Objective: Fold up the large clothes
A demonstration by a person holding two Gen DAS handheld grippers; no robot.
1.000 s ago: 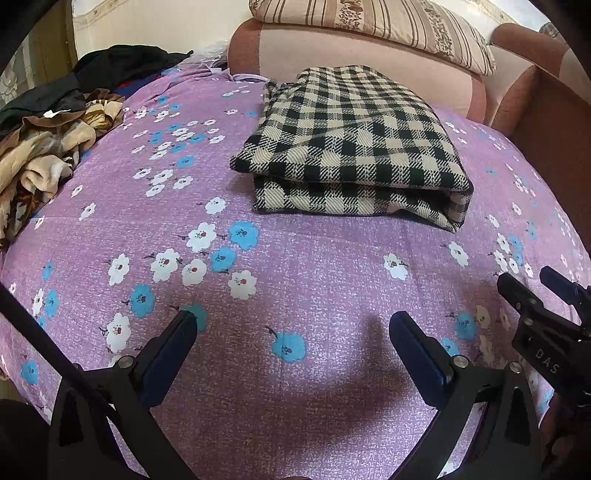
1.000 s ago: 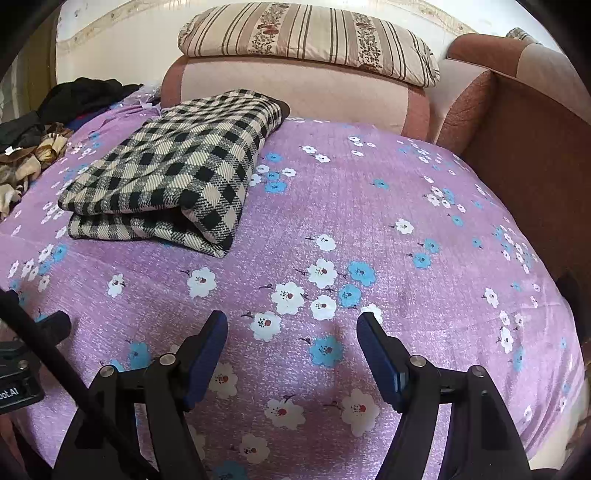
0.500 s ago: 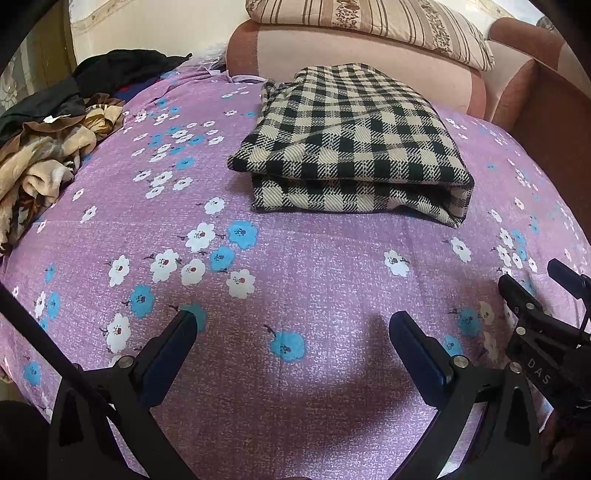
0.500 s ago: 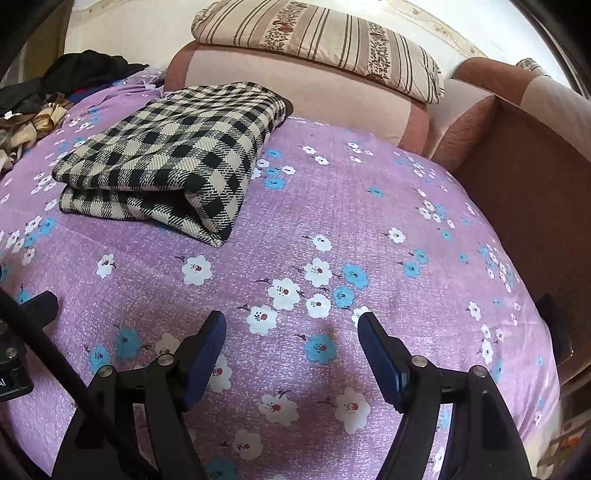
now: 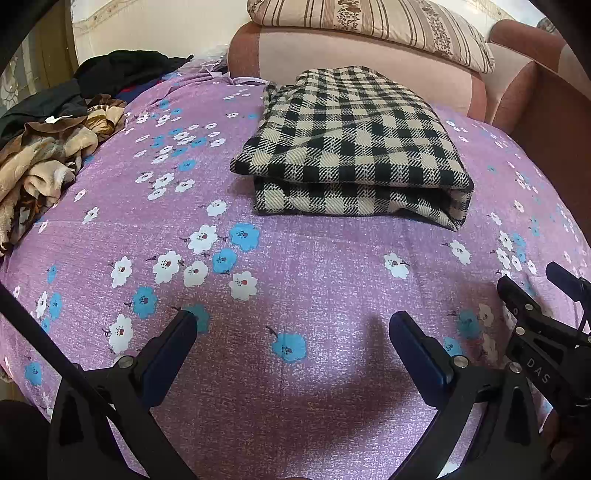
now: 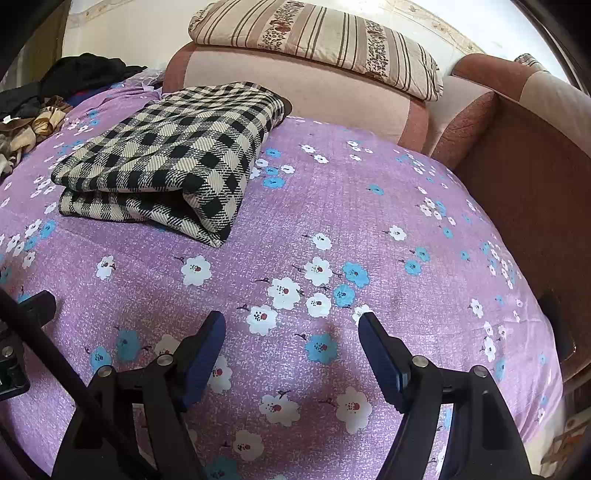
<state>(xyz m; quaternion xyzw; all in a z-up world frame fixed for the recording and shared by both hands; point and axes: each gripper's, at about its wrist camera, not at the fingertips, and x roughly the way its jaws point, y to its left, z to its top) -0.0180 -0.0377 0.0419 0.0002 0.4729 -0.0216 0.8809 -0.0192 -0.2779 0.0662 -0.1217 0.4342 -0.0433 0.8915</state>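
The left tool (image 5: 291,339) hangs over the purple flowered bedspread (image 5: 325,295) with its two blue-padded fingers spread wide and nothing between them. The right tool (image 6: 291,332) is likewise wide open and empty, poised above the same bedspread (image 6: 369,221). The two sit side by side: part of the right tool's black frame shows just off the left tool's right finger, and a bit of the left tool's frame shows at the far left edge of the right wrist view.

Ahead of the left tool and slightly to its right, well apart from the fingertips, lies the folded checked garment (image 5: 354,147), black and cream, stacked in layers with its folded edges facing the tool. From the right tool the same garment (image 6: 173,162) lies ahead and to the left. Only bare bedspread lies between either tool and the garment.

Beyond the garment a pink cushioned headrest (image 5: 362,62) rises, with a striped pillow (image 5: 388,26) resting on top. Far to the left of the left tool a heap of loose clothes (image 5: 48,158), tan and black, sits at the bed's edge. To the right of the right tool a brown upholstered side (image 6: 517,177) borders the bed.
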